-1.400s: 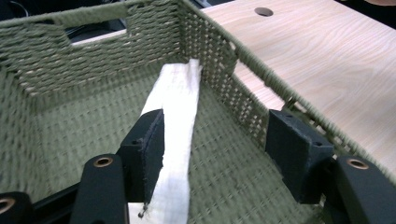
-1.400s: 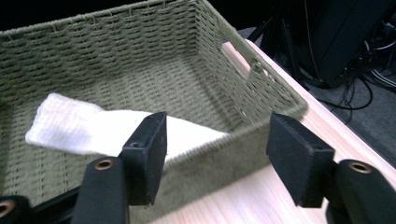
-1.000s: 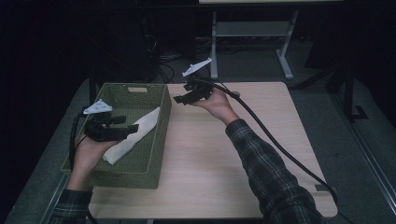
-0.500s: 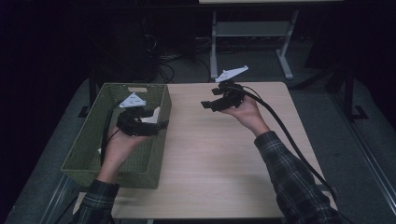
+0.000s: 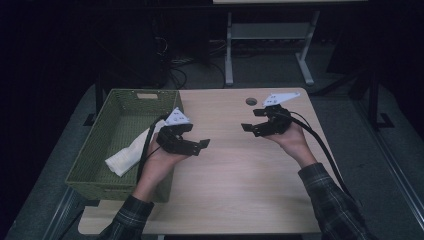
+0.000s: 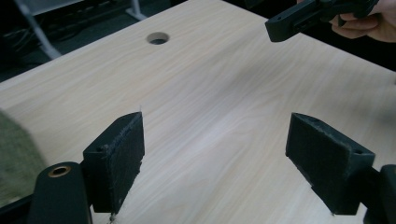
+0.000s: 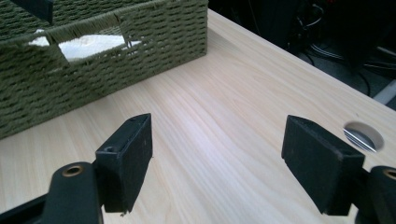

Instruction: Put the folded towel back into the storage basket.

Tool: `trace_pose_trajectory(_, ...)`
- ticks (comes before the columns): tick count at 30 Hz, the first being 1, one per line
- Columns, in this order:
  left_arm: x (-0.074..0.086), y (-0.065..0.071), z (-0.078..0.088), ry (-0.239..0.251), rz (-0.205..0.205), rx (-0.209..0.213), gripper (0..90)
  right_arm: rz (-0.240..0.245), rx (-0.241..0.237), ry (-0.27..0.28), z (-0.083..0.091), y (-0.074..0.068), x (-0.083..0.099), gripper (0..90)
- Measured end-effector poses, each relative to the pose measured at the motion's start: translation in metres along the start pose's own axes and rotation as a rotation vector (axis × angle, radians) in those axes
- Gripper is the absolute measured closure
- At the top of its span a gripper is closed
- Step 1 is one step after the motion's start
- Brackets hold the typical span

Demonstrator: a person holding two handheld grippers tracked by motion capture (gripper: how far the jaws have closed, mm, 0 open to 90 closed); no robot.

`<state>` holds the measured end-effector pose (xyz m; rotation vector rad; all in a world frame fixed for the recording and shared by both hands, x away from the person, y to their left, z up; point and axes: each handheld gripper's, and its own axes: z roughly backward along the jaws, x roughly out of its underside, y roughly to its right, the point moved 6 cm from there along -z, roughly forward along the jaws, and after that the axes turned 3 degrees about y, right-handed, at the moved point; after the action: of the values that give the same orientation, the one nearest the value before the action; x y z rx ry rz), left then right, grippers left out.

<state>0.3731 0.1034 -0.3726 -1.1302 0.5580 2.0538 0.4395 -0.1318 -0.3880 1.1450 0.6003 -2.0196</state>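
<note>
My left gripper [image 5: 198, 145] hovers over the wooden table just right of the green woven basket [image 5: 125, 100]. Its jaws have just been opening and stand open, with nothing between them [image 6: 215, 140]. A white cloth [image 5: 127, 152] lies crumpled inside the basket, behind my left wrist. My right gripper [image 5: 251, 126] hangs over the table's right half and points left toward the other one. It is open too, a little wider than a second ago, with only bare wood between its jaws [image 7: 219, 144]. The right gripper view shows the basket's side [image 7: 93, 60], with the cloth [image 7: 88, 44] visible through its handle slot.
A round cable hole [image 5: 251, 101] sits near the table's far edge. Black cables trail from both grippers along the forearms. A metal stand [image 5: 270, 45] and a tangle of wires are on the dark floor beyond the table.
My left hand has left the basket and moved right over the table, its jaws wider. The cloth stays in the basket. My right hand has moved right and nearer.
</note>
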Motion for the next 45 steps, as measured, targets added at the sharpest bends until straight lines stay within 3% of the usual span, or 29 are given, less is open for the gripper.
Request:
trace_pose_trajectory(9, 0.011, 0.022, -0.022, -0.005, -0.041, 0.013, 18.9, -0.046, 0.04, 0.009, 0.036, 0.005, 0.047, 22.1)
trace_pose_trajectory(21, 0.038, 0.044, -0.048, -0.031, -0.063, 0.057, 18.7, -0.101, 0.094, -0.015, 0.067, 0.005, 0.104, 20.5)
trace_pose_trajectory(31, 0.06, 0.052, -0.057, -0.043, -0.086, 0.064, 17.4, -0.151, 0.133, -0.038, 0.091, 0.0, 0.145, 18.8)
trace_pose_trajectory(43, 0.099, 0.053, -0.065, -0.138, -0.089, 0.033, 16.1, -0.206, 0.188, -0.09, 0.111, -0.004, 0.191, 15.5)
trace_pose_trajectory(45, 0.101, 0.052, -0.064, -0.145, -0.089, 0.031, 16.1, -0.193, 0.206, -0.11, 0.112, -0.004, 0.197, 14.5)
